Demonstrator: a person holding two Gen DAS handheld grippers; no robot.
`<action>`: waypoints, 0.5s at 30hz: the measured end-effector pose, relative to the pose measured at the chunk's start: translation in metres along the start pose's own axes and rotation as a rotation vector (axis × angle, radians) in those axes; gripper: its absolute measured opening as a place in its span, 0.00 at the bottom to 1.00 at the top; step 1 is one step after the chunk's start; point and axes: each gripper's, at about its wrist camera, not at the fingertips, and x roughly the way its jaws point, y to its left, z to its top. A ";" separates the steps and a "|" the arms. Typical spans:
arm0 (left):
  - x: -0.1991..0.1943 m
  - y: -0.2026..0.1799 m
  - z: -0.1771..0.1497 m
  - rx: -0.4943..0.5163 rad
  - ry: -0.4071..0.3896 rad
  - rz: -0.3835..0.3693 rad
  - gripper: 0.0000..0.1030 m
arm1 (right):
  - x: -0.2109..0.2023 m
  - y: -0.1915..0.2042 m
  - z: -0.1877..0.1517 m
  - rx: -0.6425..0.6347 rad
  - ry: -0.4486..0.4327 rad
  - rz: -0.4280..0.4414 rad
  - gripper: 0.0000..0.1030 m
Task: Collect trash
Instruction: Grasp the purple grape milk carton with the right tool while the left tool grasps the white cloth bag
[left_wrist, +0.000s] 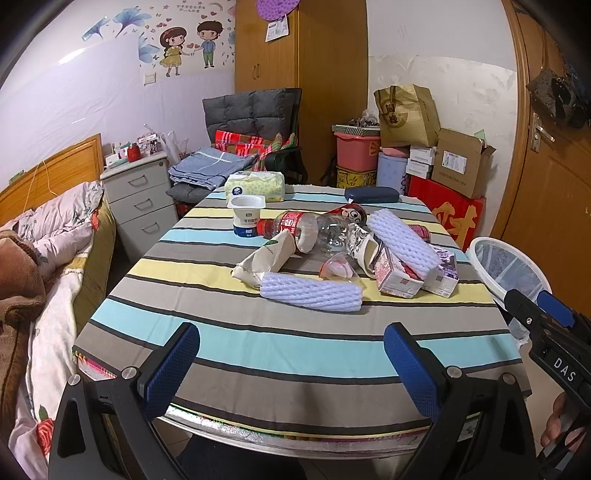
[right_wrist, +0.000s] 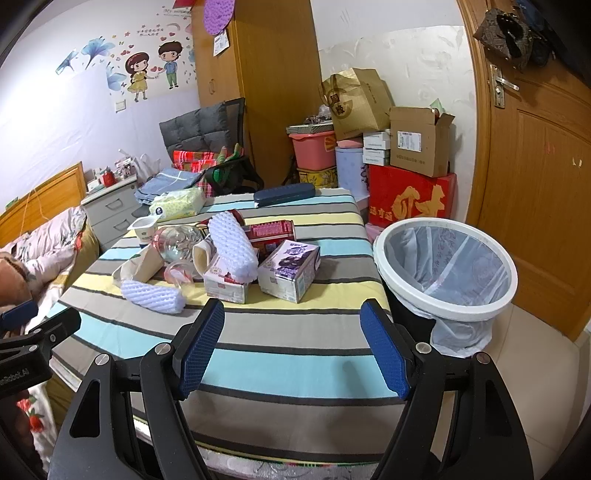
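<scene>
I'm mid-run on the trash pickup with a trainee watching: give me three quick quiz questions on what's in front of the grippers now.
1. True or false: the left gripper and the right gripper are both open and empty.
2. Which side of the table is the bin on, as the person faces it? A) left B) right C) on the tabletop
3. What lies on top of the pink-and-white carton?

Key: 1. True. 2. B; the bin stands on the floor beside the table. 3. A white foam net sleeve; a second sleeve lies flat on the cloth.
</scene>
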 end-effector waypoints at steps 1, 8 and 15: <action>0.000 0.000 0.000 0.001 0.002 0.001 0.99 | 0.001 0.001 0.000 -0.001 0.001 0.000 0.75; 0.016 0.006 0.005 0.003 0.019 0.007 0.99 | 0.008 -0.002 0.001 -0.002 0.016 0.002 0.75; 0.055 0.039 0.019 -0.059 0.065 -0.107 0.99 | 0.039 -0.007 0.015 0.012 0.054 -0.014 0.75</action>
